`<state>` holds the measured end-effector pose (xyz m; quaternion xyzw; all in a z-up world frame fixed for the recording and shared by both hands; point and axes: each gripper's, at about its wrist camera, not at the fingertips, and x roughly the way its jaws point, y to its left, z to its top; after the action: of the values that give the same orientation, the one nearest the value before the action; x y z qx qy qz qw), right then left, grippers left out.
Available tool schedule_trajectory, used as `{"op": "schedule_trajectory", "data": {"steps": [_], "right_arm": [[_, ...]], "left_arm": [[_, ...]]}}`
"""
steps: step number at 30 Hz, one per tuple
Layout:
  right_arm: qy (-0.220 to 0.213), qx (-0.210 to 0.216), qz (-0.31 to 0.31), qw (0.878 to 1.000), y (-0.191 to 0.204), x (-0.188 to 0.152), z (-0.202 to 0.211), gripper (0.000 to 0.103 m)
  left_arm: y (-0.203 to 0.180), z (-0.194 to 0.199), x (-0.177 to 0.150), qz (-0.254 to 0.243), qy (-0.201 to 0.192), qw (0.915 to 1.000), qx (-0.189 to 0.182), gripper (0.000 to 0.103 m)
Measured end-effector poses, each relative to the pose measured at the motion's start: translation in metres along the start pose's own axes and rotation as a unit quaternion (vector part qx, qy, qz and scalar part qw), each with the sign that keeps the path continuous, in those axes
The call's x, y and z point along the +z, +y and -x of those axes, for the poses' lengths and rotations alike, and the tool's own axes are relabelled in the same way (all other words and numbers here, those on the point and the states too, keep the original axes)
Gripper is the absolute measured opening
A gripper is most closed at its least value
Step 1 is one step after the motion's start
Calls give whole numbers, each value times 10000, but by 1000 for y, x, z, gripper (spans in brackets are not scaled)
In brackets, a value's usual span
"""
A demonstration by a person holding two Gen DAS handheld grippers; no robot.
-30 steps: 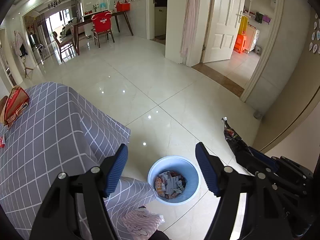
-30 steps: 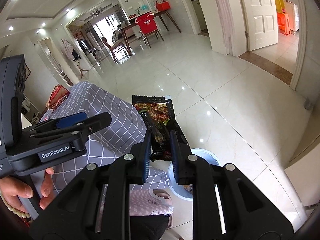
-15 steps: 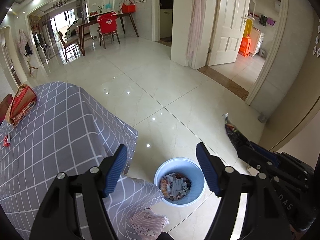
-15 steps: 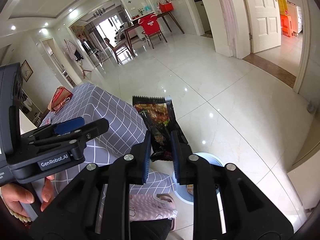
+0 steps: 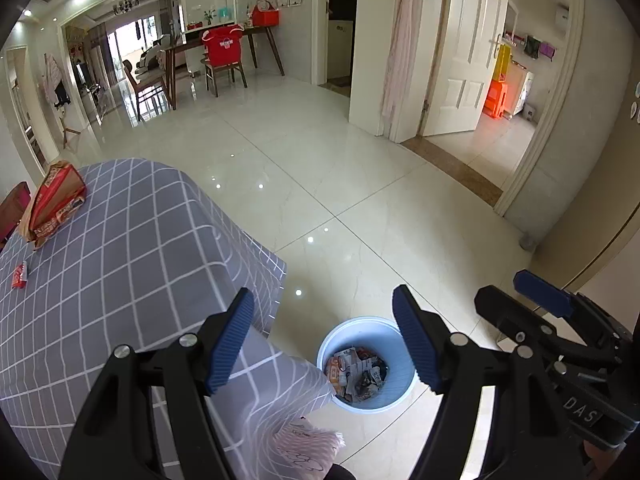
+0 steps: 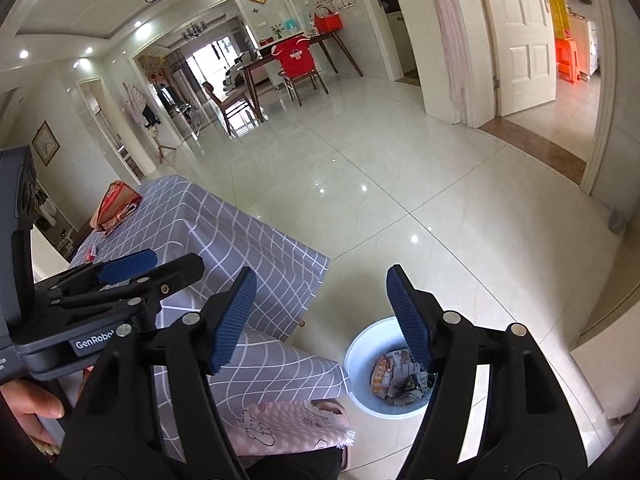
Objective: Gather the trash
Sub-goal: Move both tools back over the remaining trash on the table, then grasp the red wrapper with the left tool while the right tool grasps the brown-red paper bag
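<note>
While its jaws have just been opening with nothing between them, the right hand-held gripper [image 6: 320, 312] is hanging spread above the blue trash bin [image 6: 362, 354], which is sitting on the floor at five o'clock of the grey-checked counter [image 5: 120, 248]. At nine o'clock, the left hand-held gripper [image 5: 322, 336] is also standing spread and empty. A red snack bag [image 5: 54, 200] and a small red wrapper [image 5: 20, 275] are lying on the counter.

A grey checked cloth covers the surface [image 5: 120, 264]; a red snack bag [image 5: 54, 196] and small red wrapper [image 5: 19, 275] lie at its far left. On the tiled floor [image 5: 360, 184] just right stands a blue bin [image 5: 404, 390] of trash.
</note>
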<state>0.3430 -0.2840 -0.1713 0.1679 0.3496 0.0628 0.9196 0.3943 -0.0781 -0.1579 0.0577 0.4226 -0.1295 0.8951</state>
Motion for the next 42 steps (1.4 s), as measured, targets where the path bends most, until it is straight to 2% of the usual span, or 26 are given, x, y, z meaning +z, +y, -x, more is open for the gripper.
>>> {"op": "schedule_trajectory", "data": {"steps": [8,15,21,28,33,37,42], "right_arm": [[-10,112,224,9997,38,5,-2,67],[59,394,552,9977,101,4,-15,67],[208,700,920,9931,169,4,-39,67],[370,1026,1316,9853,246,9,-79,67],[361,1156,1347,9835,286,18,-107,73],[351,1234,1170,9848,304,30,-130,76],[394,1323,978,9856,322,43,-157,79]], "left_arm": [[34,19,-4,217,-141,9997,52,73],[91,40,-12,547,-309,9977,274,76],[179,55,-26,1210,-368,9900,617,77],[288,62,-39,2021,-316,9732,1051,77],[348,54,-40,2351,-211,9659,1063,77],[372,37,-30,2320,-114,9676,992,77],[382,7,-14,1949,22,9753,1037,77]]}}
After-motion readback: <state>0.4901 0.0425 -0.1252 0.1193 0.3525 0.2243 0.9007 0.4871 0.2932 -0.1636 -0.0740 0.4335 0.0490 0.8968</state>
